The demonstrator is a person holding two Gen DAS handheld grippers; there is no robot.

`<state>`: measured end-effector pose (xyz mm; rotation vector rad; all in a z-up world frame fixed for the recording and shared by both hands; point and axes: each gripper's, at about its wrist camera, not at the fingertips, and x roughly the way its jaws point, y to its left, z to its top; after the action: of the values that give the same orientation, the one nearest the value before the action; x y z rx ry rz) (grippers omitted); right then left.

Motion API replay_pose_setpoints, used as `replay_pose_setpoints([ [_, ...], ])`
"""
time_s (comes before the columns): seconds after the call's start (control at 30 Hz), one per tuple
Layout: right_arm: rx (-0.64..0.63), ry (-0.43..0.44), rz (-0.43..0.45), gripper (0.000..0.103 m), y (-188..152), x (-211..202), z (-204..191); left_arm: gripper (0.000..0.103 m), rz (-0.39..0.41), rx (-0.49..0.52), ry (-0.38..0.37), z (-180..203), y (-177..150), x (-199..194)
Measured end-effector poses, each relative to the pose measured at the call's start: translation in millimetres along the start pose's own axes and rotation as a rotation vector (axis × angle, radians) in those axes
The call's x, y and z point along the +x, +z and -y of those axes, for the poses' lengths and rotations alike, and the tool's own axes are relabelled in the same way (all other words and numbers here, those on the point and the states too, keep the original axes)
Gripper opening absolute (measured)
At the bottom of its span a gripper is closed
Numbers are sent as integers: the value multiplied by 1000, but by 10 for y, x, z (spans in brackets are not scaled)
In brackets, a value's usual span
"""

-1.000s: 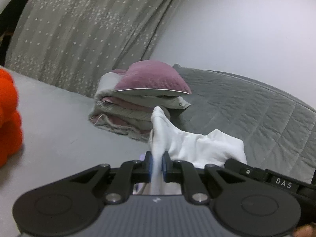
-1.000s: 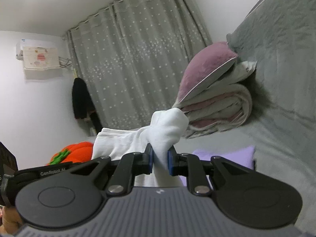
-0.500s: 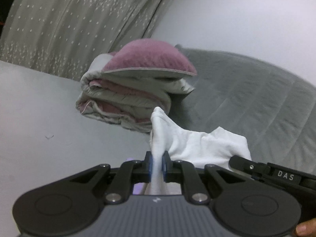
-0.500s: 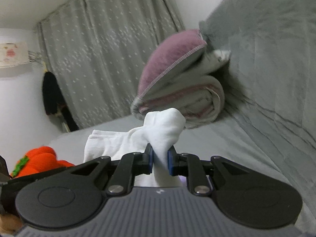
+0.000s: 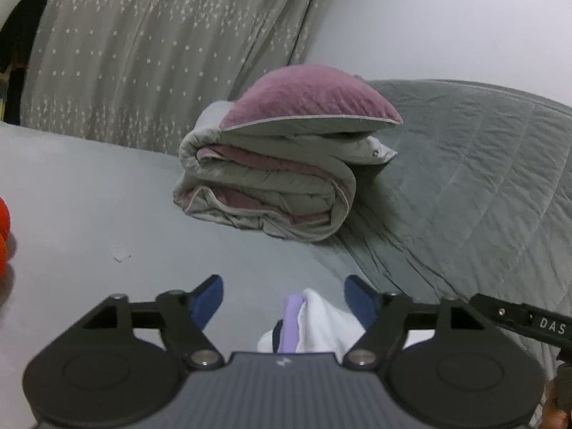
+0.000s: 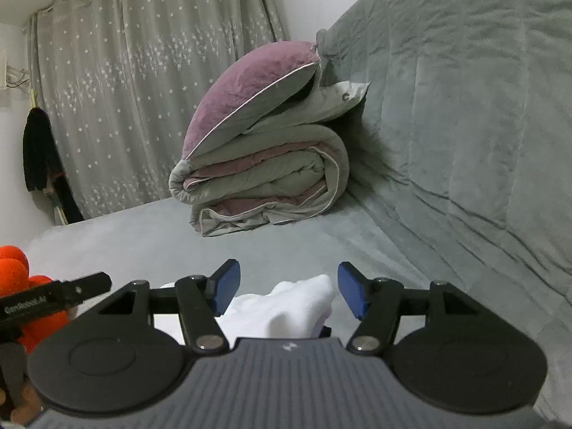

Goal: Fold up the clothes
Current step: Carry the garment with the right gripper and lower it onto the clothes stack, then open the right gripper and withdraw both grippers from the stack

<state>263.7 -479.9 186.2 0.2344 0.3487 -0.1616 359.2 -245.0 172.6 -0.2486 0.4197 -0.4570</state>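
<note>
Left tongs (image 5: 284,295) angled slightly downward, jaws opening, blue pads (image 5: 207,298) spread wide and pressing on nothing. Right tongs (image 6: 286,287) pitched the same way, jaws likewise opening, pads (image 6: 352,293) clear on both sides. Each tool's black arm visible at the edge of the other's view.

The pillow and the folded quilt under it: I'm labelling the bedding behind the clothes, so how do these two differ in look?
The pillow shows one broad purple face with a pale piped edge; the quilt shows stacked grey layers with purple strips between. The pillow is a single plump piece lying tilted on top; the quilt is folded over into a thick bundle resting on the bed. Both share the purple and grey colours.
</note>
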Motion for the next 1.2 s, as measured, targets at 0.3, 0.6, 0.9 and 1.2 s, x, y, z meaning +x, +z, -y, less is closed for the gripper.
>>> replay_pose_setpoints([
  [0.3, -23, -5, -21, 70, -11, -38, -46, 84, -26, 68, 30, 210, -2, 9],
  [0.6, 24, -4, -51, 73, 65, -160, -33, 85, -122, 107, 47, 320, -66, -83],
  [0.9, 31, -35, -117, 76, 170, -403, -176, 90, -234, 193, 120, 558, 39, -324],
  [1.2, 84, -92, -353, 95, 206, -463, -231, 99, -425, 238, 215, 677, 57, -483],
])
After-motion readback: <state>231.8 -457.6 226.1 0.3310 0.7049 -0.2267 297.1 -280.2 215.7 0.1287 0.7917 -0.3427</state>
